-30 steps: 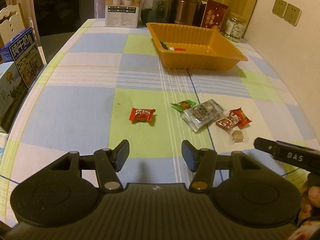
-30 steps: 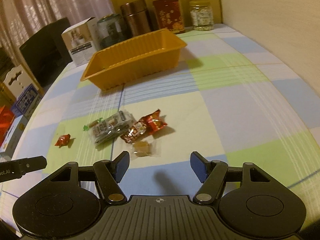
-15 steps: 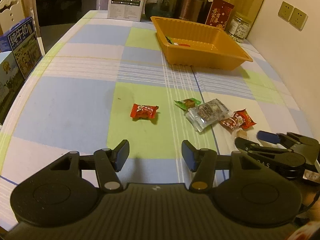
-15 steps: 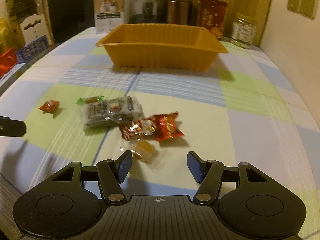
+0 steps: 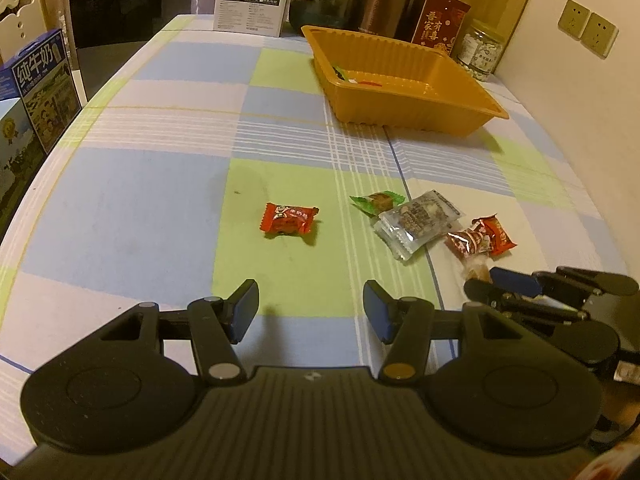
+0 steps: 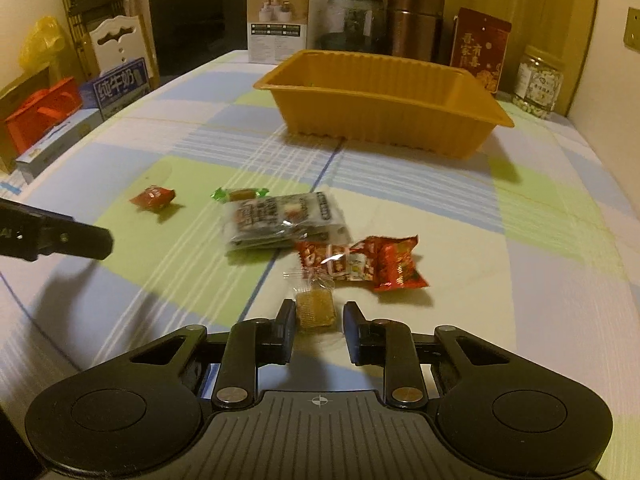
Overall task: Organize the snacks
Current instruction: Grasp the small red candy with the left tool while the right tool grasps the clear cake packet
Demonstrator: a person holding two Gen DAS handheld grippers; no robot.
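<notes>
Two right gripper (image 6: 316,316) jaws, just closing, pinch the amber candy (image 6: 315,307) near the orange tray (image 6: 384,120); its slick wrapper might slip.

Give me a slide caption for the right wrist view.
Right gripper, jaws just closed, pinches a clear-wrapped tan candy on the checked tablecloth; other snacks and the orange tray lie beyond.

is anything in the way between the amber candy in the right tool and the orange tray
Only low clutter: the red snack packets and the clear packet lie between the amber candy, in the right tool, and the orange tray. Lifted over, nothing visible blocks.
</notes>
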